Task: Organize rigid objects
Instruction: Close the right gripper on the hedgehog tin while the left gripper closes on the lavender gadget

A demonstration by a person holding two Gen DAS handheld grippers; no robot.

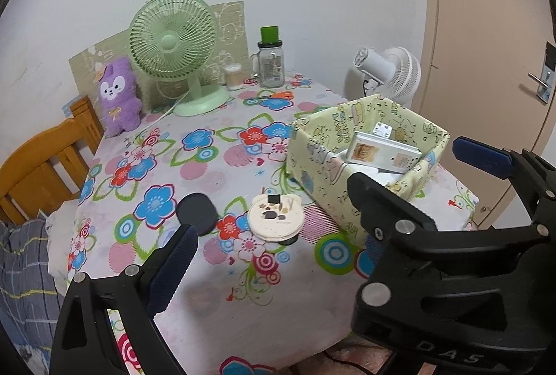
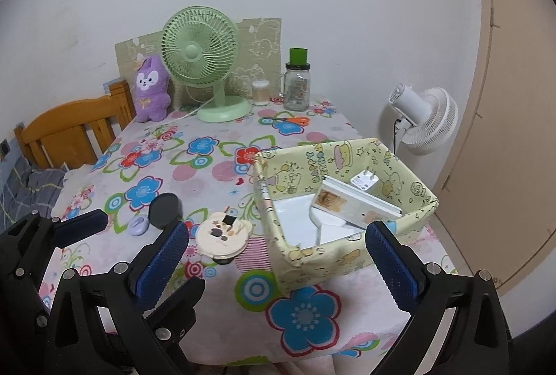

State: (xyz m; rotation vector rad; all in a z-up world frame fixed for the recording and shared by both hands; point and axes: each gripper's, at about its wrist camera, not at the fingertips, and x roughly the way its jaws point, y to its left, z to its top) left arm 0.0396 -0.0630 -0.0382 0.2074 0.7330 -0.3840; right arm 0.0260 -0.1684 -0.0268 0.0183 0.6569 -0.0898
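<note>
The right gripper hangs spread wide and empty; the left gripper likewise (nothing held). Next I'd square the jaws around the round compact, lower centre of frame, then lift it over the box rim.

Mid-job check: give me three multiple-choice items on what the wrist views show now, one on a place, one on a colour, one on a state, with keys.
1. Where is the white charger plug?
A. inside the yellow box
B. beside the scissors
C. under the green fan

2. What colour is the desk fan by the plush toy?
A. white
B. green
C. blue

3. How stands the right gripper?
A. shut on the round case
B. shut, empty
C. open, empty

Key: 1 A, the plug leans on the box's far wall inside; 2 B, its grille and base are pale green; 3 C, its blue pads stand wide apart, nothing between.
</note>
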